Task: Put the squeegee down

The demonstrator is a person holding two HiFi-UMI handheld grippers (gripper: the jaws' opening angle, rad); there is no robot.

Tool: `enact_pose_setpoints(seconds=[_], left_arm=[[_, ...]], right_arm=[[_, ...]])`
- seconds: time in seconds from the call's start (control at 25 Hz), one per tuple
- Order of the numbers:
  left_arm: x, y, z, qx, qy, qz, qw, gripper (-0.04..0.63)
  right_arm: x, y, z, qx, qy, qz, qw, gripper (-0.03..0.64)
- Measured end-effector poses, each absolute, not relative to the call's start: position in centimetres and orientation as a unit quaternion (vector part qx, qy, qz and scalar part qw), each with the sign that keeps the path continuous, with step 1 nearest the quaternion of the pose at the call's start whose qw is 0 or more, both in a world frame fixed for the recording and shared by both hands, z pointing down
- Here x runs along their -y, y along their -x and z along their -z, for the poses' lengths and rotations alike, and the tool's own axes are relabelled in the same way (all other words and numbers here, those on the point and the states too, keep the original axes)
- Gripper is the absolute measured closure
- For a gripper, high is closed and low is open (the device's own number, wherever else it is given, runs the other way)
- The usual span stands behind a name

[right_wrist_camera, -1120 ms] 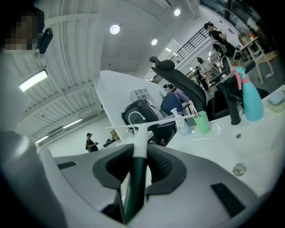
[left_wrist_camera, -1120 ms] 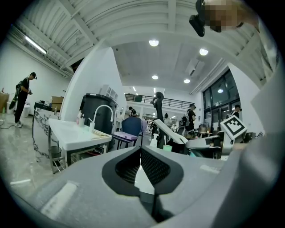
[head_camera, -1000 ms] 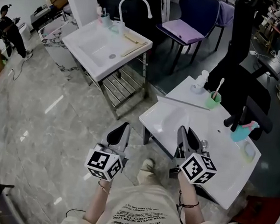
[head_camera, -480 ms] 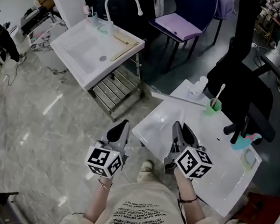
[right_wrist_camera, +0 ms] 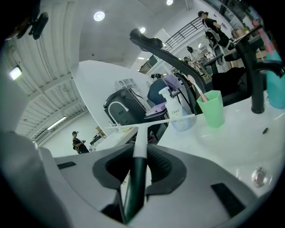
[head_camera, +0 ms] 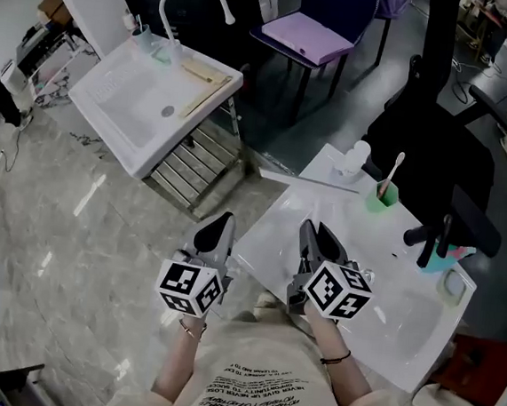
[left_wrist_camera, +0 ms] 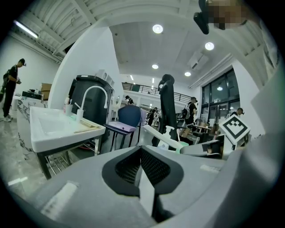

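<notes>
The right gripper [right_wrist_camera: 137, 168] is clamping its 2 jaws on the dark green handle of the white-bladed squeegee [right_wrist_camera: 141, 133], blade reaching over the white ceramic basin [head_camera: 403, 321]. The left gripper [left_wrist_camera: 141, 168] is pressing its jaws together, empty.

grey marble floor [head_camera: 64, 224], purple chair [head_camera: 307, 39]

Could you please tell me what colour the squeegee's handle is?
Dark green handle, white toward the blade; clearest in the right gripper view.

- The left gripper [left_wrist_camera: 140, 150] had its jaws together at the tips, with nothing between them.
- A white sink [left_wrist_camera: 44, 131] with a curved faucet [left_wrist_camera: 94, 94] stood at left, and a blue chair [left_wrist_camera: 130, 118] beyond it.
</notes>
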State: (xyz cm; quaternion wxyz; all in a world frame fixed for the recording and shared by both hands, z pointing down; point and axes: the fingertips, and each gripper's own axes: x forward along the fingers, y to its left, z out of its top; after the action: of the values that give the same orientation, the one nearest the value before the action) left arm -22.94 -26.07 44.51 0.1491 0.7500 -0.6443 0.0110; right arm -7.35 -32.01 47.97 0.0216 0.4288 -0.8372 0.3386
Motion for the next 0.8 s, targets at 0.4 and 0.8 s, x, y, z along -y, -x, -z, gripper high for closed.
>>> enact_pose_setpoints(seconds=[0.4,0.8], left_arm=[[29.4,22.7,-47.2,0.593,-0.781,-0.043,0.189,0.572],[31.7,22.5,-50.7,0.529,-0.813,-0.082,0.227,0.573]], right_arm=[[33.3,7.8,-51.0,0.802,-0.48,-0.353,0.044,0.522],[34.3,9.9,-53.7,0.771,-0.525,-0.354,0.074,0.522]])
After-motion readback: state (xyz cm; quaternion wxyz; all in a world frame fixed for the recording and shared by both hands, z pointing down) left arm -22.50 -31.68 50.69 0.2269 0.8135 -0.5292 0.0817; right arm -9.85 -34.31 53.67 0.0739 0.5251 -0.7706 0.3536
